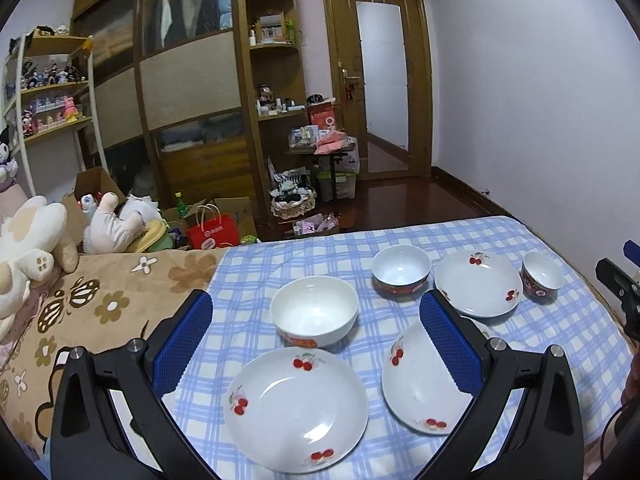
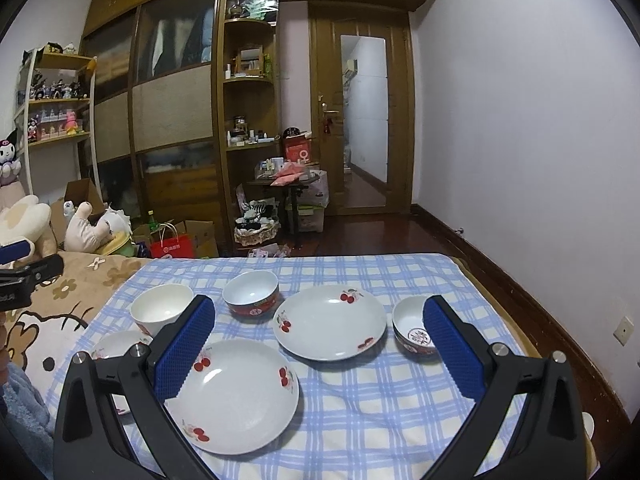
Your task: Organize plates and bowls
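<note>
Three white cherry-print plates and three bowls lie spread on a blue checked cloth (image 1: 560, 360). In the left wrist view the nearest plate (image 1: 296, 408) sits below my open left gripper (image 1: 316, 300), and a plain white bowl (image 1: 314, 310) stands just beyond it. A second plate (image 1: 420, 392) is partly hidden by the right finger. Further off are a red-banded bowl (image 1: 401, 270), a third plate (image 1: 476, 284) and a small red bowl (image 1: 542, 276). My right gripper (image 2: 319, 304) is open and empty above the second plate (image 2: 236, 396) and third plate (image 2: 330, 322). The small red bowl (image 2: 412, 326) is beside its right finger.
The cloth covers part of a bed with a brown flowered blanket (image 1: 100, 312) to the left. Plush toys (image 1: 28, 248) lie at the bed's far left. Beyond the bed are boxes, bags, a wardrobe and a door (image 1: 380, 80). A white wall runs along the right.
</note>
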Available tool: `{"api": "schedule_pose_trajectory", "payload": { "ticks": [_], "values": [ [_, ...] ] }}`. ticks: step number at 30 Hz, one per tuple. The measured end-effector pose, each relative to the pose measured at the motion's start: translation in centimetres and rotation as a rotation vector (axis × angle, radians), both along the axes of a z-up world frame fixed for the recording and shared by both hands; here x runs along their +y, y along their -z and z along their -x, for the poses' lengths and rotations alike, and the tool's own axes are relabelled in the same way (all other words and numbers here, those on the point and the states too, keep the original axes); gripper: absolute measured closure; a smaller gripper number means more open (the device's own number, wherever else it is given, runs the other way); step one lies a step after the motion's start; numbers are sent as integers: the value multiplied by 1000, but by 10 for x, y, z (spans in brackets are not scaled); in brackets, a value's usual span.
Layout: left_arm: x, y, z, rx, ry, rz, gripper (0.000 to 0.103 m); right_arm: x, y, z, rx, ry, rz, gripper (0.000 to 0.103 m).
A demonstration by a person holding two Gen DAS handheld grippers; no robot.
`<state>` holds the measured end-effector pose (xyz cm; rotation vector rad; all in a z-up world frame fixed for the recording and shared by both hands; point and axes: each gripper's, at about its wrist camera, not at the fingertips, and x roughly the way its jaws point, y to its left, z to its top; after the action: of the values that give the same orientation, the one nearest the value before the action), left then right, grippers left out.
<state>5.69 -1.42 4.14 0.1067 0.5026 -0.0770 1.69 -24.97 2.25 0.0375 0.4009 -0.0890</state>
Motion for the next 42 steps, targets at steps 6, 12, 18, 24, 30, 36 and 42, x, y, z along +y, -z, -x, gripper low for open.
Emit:
{"api": "schedule_pose_trajectory", "payload": {
  "ticks": [6, 12, 18, 24, 30, 36, 42],
  "values": [
    [-21, 13, -28, 21, 11, -12, 1, -6, 9, -24, 43, -2, -32, 0],
    [-33, 41, -50, 90, 33, -14, 1, -12, 36, -41, 95, 10, -92, 0],
    [-37, 70, -67, 172, 56, -10, 1, -13, 61, -56, 146, 12, -87, 0],
    [-39, 96, -80, 230, 47, -8, 1, -5, 76, -66, 190, 1, -38, 0],
    [-41, 116, -87, 225, 47, -15, 1, -1, 90, -81, 230, -21, -51, 0],
    [-44, 128, -96, 279, 83, 11, 1, 2, 103, -89, 263, -30, -53, 0],
    [-48, 141, -103, 357, 137, 55, 1, 3, 112, -95, 307, -41, -56, 0]
  ]
}}
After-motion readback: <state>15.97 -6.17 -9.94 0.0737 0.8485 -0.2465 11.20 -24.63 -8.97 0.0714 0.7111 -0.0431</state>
